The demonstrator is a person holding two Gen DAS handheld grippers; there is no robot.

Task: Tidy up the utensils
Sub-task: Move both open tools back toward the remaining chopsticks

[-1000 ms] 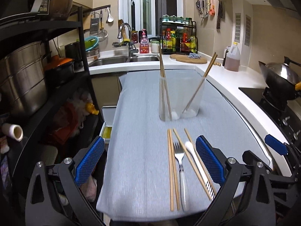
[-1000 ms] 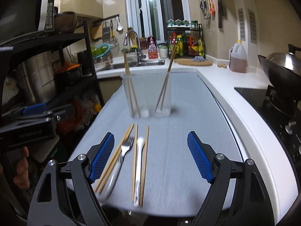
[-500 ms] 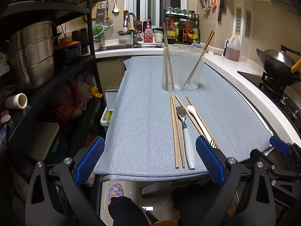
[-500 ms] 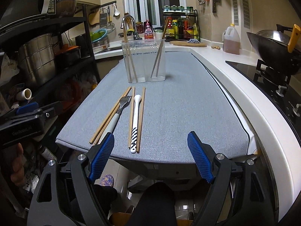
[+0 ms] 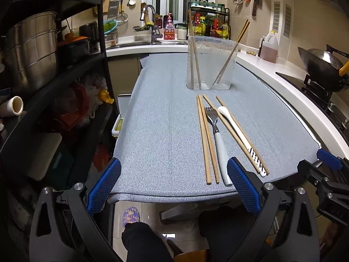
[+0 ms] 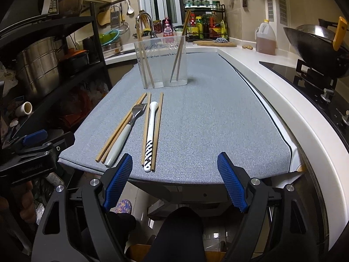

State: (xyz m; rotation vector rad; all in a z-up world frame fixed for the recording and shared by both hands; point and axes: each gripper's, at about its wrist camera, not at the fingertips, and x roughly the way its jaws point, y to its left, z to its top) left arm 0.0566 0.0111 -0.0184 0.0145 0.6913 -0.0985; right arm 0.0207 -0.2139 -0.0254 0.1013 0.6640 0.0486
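On the grey mat (image 5: 165, 131) lie two pairs of wooden chopsticks (image 5: 206, 144), a white-handled fork (image 5: 216, 131) and a white spoon (image 5: 237, 131) with a striped handle. The same items show in the right wrist view: chopsticks (image 6: 118, 131), fork (image 6: 128, 124), spoon (image 6: 150, 131). A clear two-compartment holder (image 5: 210, 63) stands behind them with chopsticks in each side; it also shows in the right wrist view (image 6: 161, 63). My left gripper (image 5: 172, 185) and right gripper (image 6: 174, 179) are both open and empty, held off the mat's near edge.
A black shelf rack (image 5: 65, 65) with steel pots stands to the left. A wok (image 5: 322, 65) sits on the stove at the right. A sink (image 5: 152, 41), bottle rack and oil jug (image 5: 268, 48) line the back counter. My legs show below the table.
Both grippers pulled back from over the utensils to beyond the mat's near edge, then eased slightly forward. The utensils and holder have not moved.
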